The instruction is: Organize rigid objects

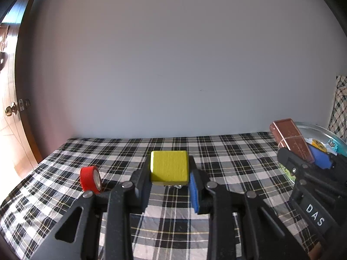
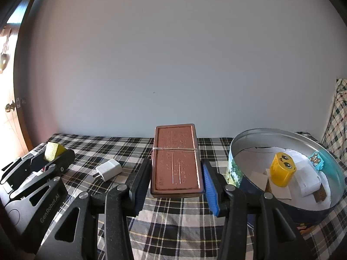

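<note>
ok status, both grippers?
Left gripper shut on yellow block. Right gripper shut on brown box, tin alongside. White charger loose between.

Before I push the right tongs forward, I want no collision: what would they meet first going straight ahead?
The right tongs, gripping the brown box, point over bare checked tablecloth toward the wall. The round tin sits right of that line; depth is uncertain.

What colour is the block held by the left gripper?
Yellow block; clearest in the left wrist view.
</note>
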The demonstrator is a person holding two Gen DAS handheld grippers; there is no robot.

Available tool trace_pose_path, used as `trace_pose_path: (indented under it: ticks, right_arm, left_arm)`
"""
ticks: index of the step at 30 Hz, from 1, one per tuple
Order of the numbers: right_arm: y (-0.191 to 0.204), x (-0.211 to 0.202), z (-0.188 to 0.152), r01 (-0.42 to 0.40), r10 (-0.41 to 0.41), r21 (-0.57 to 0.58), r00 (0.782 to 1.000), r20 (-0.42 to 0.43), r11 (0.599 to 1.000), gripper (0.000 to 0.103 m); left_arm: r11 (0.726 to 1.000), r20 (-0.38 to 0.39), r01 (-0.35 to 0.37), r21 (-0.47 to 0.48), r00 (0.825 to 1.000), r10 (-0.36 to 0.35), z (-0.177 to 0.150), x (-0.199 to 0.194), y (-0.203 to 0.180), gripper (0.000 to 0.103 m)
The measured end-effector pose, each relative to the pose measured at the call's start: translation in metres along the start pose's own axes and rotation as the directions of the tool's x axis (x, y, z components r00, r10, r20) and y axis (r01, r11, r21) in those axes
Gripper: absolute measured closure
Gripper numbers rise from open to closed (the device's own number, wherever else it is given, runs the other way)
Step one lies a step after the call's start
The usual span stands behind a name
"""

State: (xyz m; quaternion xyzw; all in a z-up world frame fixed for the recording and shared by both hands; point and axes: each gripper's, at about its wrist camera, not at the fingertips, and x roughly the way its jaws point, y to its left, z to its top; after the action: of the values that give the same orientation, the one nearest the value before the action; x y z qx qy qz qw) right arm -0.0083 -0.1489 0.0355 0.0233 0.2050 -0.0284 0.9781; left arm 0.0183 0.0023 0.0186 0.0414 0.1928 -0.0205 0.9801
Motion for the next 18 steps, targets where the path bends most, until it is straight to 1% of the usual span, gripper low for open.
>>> trace_pose_path:
  ticks: [11,18]
  right_arm:
    - [-0.013,-0.011,-0.004,0.0,0.0,-0.025,1.0,0.003,1.0,0.054]
    - [-0.032,-0.021,-0.007,0.032,-0.031,-0.044,0.999,0.026,0.999,0.054]
  left_arm:
    - [1.0,-0.006,0.022,0.003,1.0,-0.022,-0.002,-0.006,-0.013,0.075]
    - [0.999,-0.008,0.045,0.004,0.999,-0.045,-0.003,-0.009,-0.028,0.075]
